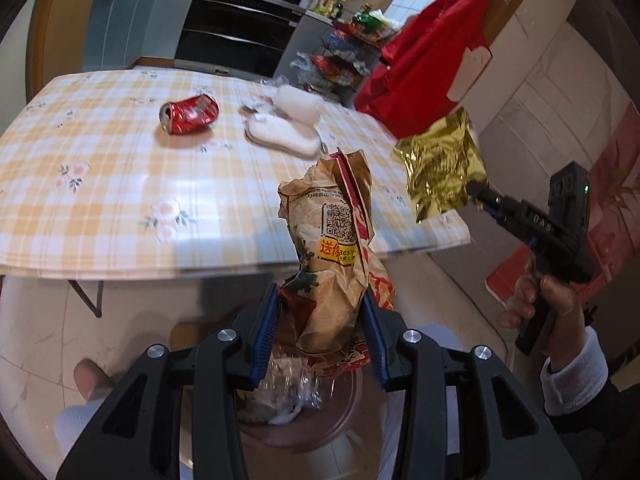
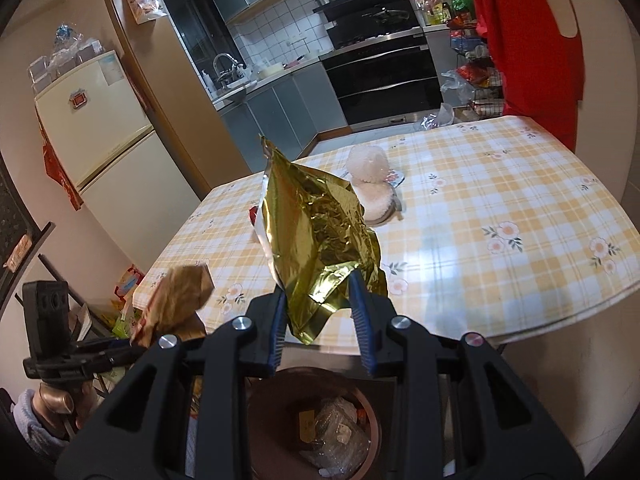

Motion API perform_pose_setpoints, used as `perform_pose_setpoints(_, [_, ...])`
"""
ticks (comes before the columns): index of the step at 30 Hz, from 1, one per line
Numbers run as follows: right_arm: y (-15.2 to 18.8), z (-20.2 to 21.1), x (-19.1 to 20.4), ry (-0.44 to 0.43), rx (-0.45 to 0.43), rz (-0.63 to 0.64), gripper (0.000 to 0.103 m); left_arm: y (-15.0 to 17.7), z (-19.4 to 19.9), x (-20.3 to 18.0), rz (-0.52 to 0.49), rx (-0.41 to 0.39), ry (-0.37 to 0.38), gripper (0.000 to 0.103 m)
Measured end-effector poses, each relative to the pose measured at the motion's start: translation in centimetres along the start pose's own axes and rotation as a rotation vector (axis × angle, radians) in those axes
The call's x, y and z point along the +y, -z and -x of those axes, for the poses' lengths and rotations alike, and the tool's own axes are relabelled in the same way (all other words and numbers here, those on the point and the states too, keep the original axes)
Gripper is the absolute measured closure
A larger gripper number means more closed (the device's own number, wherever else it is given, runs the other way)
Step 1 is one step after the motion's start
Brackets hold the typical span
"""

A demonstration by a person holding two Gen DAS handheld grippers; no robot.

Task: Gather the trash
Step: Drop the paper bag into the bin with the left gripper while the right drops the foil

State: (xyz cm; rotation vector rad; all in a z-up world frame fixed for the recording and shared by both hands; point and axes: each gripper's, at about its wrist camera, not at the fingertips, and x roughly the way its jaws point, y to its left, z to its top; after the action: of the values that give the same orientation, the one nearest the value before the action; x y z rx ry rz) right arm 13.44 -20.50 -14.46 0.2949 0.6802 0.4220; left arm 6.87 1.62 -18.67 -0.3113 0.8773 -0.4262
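The snack bag (image 1: 332, 248) is crinkled, matt brown paper; the wrapper (image 2: 320, 236) is glossy gold foil. A dented metal can (image 1: 189, 113) lies on the desk (image 1: 100, 184), covered in smooth checked oilcloth.

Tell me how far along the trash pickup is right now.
Done: some wrappers already lie in the brown bin. In hand: the left gripper holds a crumpled brown snack bag, the right gripper a gold foil wrapper. Left: the crushed red can on the checkered table.

Fridge (image 2: 96, 128), oven (image 2: 384, 76), red cloth (image 1: 432, 60)
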Motion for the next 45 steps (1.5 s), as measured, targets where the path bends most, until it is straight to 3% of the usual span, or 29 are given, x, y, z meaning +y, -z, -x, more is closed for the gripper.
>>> perform_pose_setpoints(18, [1.8, 0.6, 0.7, 0.013, 0.021, 0.017, 0.071, 4.3, -4.1, -0.3, -0.026, 0.141, -0.014, 0.062])
perform_pose_setpoints(22, [1.8, 0.3, 0.9, 0.012, 0.029, 0.024, 0.071, 4.7, -4.7, -0.2, -0.019, 0.155, -0.003, 0.057])
perform_pose_setpoints(25, [2.1, -0.1, 1.0, 0.014, 0.040, 0.029, 0.071, 4.7, -4.4, -0.2, -0.018, 0.117, -0.016, 0.037])
perform_pose_setpoints(28, [2.5, -0.6, 1.2, 0.014, 0.057, 0.035, 0.071, 4.2, -3.6, 0.4, -0.004, 0.073, -0.040, 0.025])
perform_pose_setpoints(32, [3.0, -1.3, 1.7, 0.012, 0.081, 0.050, 0.071, 3.1, -1.7, 1.9, 0.027, -0.012, -0.130, 0.012])
perform_pose_setpoints(39, [3.7, -2.3, 2.5, -0.002, 0.115, 0.074, 0.071, 1.7, 2.4, 4.0, 0.066, -0.202, -0.316, 0.007])
perform_pose_setpoints(45, [4.9, -3.7, 3.2, -0.036, 0.170, 0.078, 0.071, 1.1, 4.9, 4.6, 0.095, -0.281, -0.365, 0.006])
